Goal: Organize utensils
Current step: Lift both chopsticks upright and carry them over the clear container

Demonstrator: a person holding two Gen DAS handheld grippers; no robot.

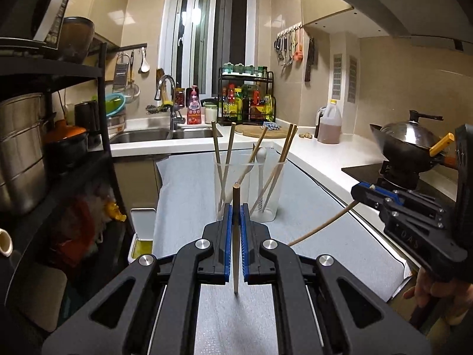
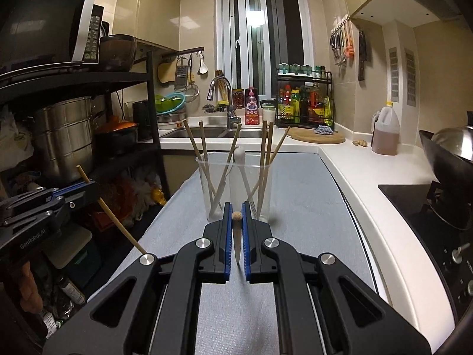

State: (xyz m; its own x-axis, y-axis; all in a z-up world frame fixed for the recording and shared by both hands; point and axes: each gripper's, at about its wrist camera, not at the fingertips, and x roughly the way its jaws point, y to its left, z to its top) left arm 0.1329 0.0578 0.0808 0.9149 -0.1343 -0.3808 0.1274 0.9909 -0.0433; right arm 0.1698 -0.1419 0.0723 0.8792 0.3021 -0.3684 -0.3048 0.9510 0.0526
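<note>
A clear plastic holder (image 1: 266, 189) stands on the grey mat (image 1: 189, 183), with several wooden chopsticks and a white spoon (image 1: 261, 155) in it. My left gripper (image 1: 236, 207) is shut on one wooden chopstick (image 1: 236, 254), held upright just in front of the holder. At the right, my right gripper (image 1: 357, 190) is shut on another chopstick (image 1: 322, 227) that slants down to the left. In the right wrist view, the right gripper (image 2: 236, 207) pinches its chopstick (image 2: 237, 236) end-on before the holder (image 2: 233, 186). The left gripper (image 2: 91, 188) grips its slanted chopstick (image 2: 118, 222) at the left.
A black rack (image 1: 103, 94) with steel pots and a microwave (image 2: 59, 29) lines the left side. A sink (image 1: 142, 134) and a spice rack (image 1: 248, 100) are at the back. A wok (image 1: 411, 139) sits on the stove at the right, beside an oil jug (image 1: 329, 124).
</note>
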